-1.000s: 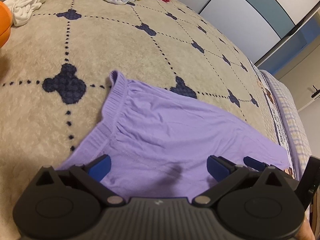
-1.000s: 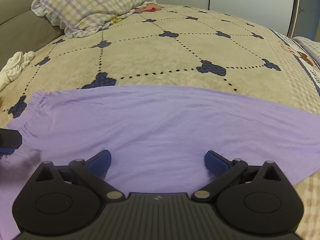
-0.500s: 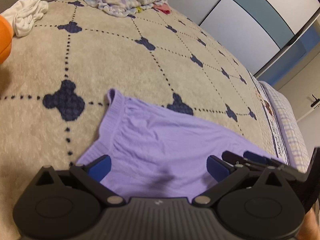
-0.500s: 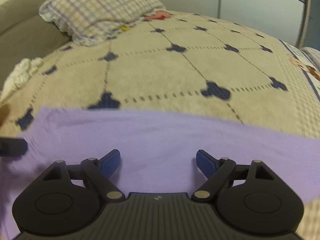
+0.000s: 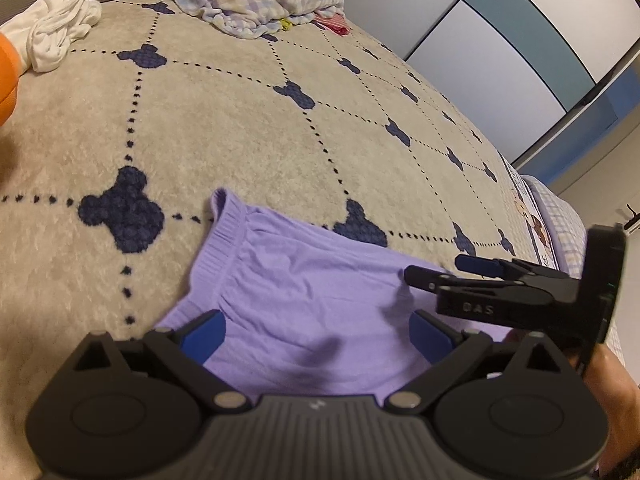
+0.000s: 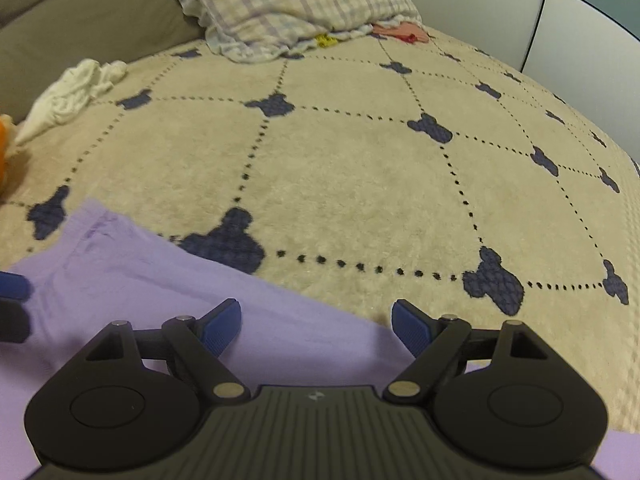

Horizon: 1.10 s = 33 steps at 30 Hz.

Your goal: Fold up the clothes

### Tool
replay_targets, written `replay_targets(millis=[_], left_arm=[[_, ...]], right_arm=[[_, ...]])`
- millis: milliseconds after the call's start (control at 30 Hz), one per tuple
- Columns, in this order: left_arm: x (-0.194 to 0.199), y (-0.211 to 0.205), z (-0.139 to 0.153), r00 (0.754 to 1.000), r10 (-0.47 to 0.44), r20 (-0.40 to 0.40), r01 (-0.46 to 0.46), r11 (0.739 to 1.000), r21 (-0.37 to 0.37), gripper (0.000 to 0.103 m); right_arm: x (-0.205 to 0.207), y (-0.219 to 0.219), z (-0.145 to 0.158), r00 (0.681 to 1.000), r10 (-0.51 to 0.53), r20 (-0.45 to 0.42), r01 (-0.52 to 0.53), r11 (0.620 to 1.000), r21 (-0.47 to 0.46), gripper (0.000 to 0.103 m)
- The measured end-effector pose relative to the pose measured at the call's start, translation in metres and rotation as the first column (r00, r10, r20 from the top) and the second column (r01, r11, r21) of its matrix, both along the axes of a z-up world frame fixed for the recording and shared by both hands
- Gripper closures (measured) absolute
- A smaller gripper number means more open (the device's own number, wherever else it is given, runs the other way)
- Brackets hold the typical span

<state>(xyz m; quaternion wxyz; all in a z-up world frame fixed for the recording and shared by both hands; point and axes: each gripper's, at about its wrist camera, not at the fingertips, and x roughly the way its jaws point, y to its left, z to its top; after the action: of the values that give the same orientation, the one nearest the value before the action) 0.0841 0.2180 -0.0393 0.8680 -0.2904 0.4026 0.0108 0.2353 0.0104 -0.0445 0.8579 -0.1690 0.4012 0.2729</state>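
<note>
my left gripper hangs low over the purple garment, its blue pads spread wide with nothing between them. the garment lies flat on the beige blanket in the lower middle of the left view, its ribbed waistband turned toward the upper left. my right gripper is also spread wide and empty, above the garment's far edge in the lower left of its own view. in the left view it pokes in from the right edge, just above the cloth; whether it touches is hard to tell. a checked pillow sits at the top of the frame, a white cloth at the upper left.
</note>
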Motion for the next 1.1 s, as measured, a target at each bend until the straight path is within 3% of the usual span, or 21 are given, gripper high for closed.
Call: replay_targets(millis=[200,300,367,433,533,1100], left_arm=[[0.001,-0.001,-0.001,1.0,-0.003,-0.006,0.003,1.0,-0.004,0.005],[0.002,-0.001,-0.002,1.0,-0.007,-0.009,0.007,1.0,-0.012,0.005],[0.001,-0.001,-0.002,1.0,-0.01,-0.01,0.01,1.0,-0.021,0.005],[0.001,0.0,-0.004,1.0,-0.007,-0.013,0.007,1.0,-0.028,0.005],[0.0,0.004,-0.006,1.0,-0.001,-0.02,0.0,0.999,-0.046,0.005],[-0.011,0.021,-0.011,0.999,0.024,-0.032,-0.029,0.988,-0.153,0.007]], right_arm=[[0.002,0.001,-0.01,0.999,-0.013,-0.043,0.014,1.0,0.027,0.032],[-0.005,0.002,-0.008,0.999,-0.01,-0.033,0.011,0.999,0.03,0.047],[-0.01,0.004,-0.007,1.0,-0.01,-0.026,0.011,1.0,0.028,0.071],[-0.015,0.006,-0.005,1.0,-0.014,-0.017,0.015,1.0,0.019,0.088],[-0.024,0.008,-0.001,1.0,-0.026,0.004,0.026,1.0,-0.007,0.097],[-0.098,-0.004,0.037,0.992,-0.082,0.093,0.085,0.996,-0.036,0.101]])
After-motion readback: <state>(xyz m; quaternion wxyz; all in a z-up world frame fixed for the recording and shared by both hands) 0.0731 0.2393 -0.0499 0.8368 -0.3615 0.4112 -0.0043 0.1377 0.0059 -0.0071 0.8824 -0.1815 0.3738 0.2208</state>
